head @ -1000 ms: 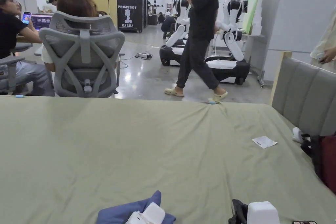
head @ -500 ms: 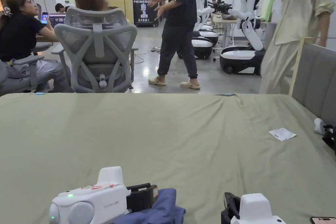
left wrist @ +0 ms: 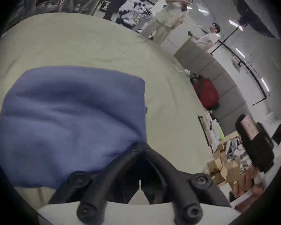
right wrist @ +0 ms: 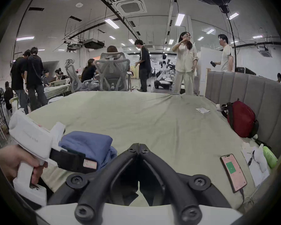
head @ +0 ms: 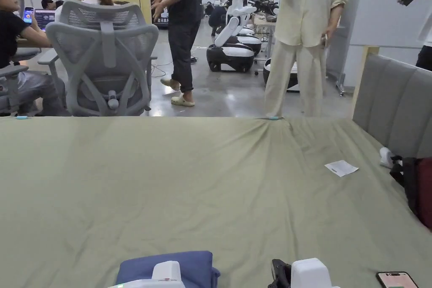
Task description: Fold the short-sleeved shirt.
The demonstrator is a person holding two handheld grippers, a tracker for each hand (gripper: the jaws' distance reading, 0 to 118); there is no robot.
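Note:
A blue short-sleeved shirt (head: 168, 264) lies folded into a compact rectangle on the green sheet (head: 190, 183), near the front edge. In the left gripper view the shirt (left wrist: 68, 123) wrinkles toward my left gripper (left wrist: 140, 145), whose jaws are shut with the shirt's near right corner pinched at the tips. The left gripper's white body (right wrist: 31, 137), held by a hand, sits at the shirt's (right wrist: 88, 143) left side in the right gripper view. My right gripper (right wrist: 139, 145) is shut on nothing, over bare sheet to the right of the shirt.
A phone (head: 396, 279) lies at the front right and a slip of paper (head: 341, 168) farther back. A red bag (right wrist: 241, 119) leans on the grey headboard (head: 392, 107). A mesh chair (head: 103, 61) and standing people are beyond the far edge.
My left gripper has drawn back toward the front edge, off the top of the shirt. The shirt now lies flatter and squarer. People behind the bed have walked to the left.

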